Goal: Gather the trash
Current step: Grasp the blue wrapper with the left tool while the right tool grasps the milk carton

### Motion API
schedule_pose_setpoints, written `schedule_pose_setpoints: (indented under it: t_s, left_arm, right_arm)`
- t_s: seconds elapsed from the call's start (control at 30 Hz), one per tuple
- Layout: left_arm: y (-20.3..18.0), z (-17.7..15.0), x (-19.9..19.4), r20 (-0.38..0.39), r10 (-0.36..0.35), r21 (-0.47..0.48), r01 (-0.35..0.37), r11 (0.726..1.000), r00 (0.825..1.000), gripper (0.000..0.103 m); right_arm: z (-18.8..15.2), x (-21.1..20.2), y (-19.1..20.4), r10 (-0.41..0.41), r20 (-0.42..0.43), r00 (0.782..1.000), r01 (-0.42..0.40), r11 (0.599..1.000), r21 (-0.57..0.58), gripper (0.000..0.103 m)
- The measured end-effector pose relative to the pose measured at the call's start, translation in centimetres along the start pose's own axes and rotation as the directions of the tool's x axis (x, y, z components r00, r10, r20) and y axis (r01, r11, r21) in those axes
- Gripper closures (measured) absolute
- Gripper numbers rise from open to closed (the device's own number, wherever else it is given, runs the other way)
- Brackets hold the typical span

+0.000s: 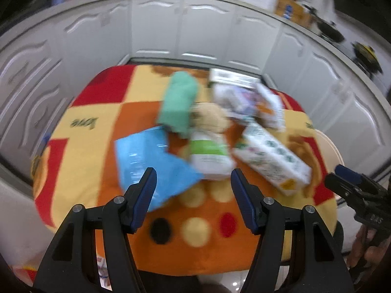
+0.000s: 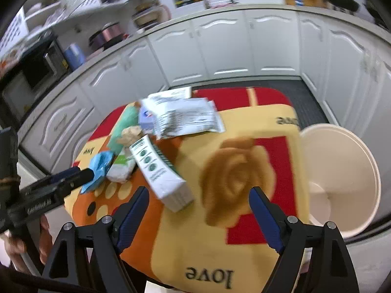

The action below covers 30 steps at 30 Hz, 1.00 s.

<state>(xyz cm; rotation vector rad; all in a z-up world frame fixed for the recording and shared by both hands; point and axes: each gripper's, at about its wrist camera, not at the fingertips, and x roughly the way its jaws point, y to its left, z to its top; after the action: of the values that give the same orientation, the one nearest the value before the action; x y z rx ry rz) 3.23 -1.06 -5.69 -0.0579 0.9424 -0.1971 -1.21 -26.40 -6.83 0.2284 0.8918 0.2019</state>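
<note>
Trash: a loose heap of packaging lies on the far half of a small table, nothing lifted from it.
Blue wrapper (image 1: 149, 161): a flat plastic bag at the near left edge of the heap, just beyond the left gripper's fingertips.
White carton (image 2: 161, 171): a long box with green round marks, lying on its side at the heap's near right.
Green-banded pouch (image 1: 210, 153): white, between the blue wrapper and the carton, touching both.
Green packet (image 1: 179, 102): farther back, beside a crumpled tan wad (image 1: 211, 117).
Printed wrappers (image 2: 185, 117): white sheets and a purple pack piled at the far end.
Left gripper (image 1: 193, 183): jaws apart, empty, hanging over the near edge of the heap.
Right gripper (image 2: 199, 196): jaws wide apart, empty, above the cloth's brown rose, the carton's end just left of it.
Tablecloth (image 2: 268, 127): red, orange and yellow patches, the word "love" printed on it.
Bin (image 2: 347, 146): a cream round pail standing right beside the table.
Background: white kitchen cabinets (image 1: 156, 24); both views are blurred.
</note>
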Motion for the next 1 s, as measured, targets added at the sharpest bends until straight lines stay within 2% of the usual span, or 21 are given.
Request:
schedule_pose_setpoints:
  t_s: [0.23, 0.5, 0.7, 0.87, 0.9, 0.93, 0.97, 1.0]
  left_arm:
    - [4.7, 0.2, 1.5, -0.009, -0.031, -0.158, 0.029, 0.987, 0.999, 0.041]
    - [5.8, 1.0, 5.6, -0.057, -0.058, -0.219, 0.044, 0.975, 0.997, 0.041]
    - [5.6, 1.7, 6.9, -0.066, -0.033, -0.214, 0.018, 0.977, 0.997, 0.040]
    - [4.9, 1.8, 7.5, -0.072, 0.009, -0.155, -0.020, 0.988, 0.997, 0.040]
    - [4.9, 1.7, 7.5, -0.072, 0.010, -0.149, -0.021, 0.989, 0.997, 0.041]
    - [4.9, 1.6, 7.4, -0.072, 0.009, -0.144, -0.019, 0.989, 0.997, 0.041]
    - [5.0, 1.5, 7.3, -0.070, 0.006, -0.137, -0.016, 0.990, 0.998, 0.047]
    - [4.9, 1.3, 7.1, -0.070, -0.005, -0.130, -0.004, 0.992, 0.998, 0.054]
  right_arm:
    - [1.4, 2.8, 2.6, 0.006, -0.047, 0.999, -0.011, 0.994, -0.113, 0.021]
    - [2.2, 5.4, 4.3, -0.015, -0.090, 0.996, -0.003, 0.980, -0.199, 0.021]
    - [2.5, 7.6, 5.0, -0.021, -0.126, 0.992, -0.008, 0.974, -0.228, 0.021]
    - [2.4, 9.1, 5.1, 0.003, -0.150, 0.989, -0.035, 0.977, -0.208, 0.022]
    - [2.4, 9.1, 5.1, 0.011, -0.148, 0.989, -0.041, 0.978, -0.203, 0.023]
    - [2.3, 9.1, 5.1, 0.015, -0.141, 0.990, -0.043, 0.978, -0.202, 0.033]
    - [2.2, 9.1, 5.2, 0.015, -0.135, 0.991, -0.042, 0.978, -0.206, 0.049]
    - [2.1, 9.0, 5.3, 0.014, -0.131, 0.991, -0.042, 0.976, -0.212, 0.053]
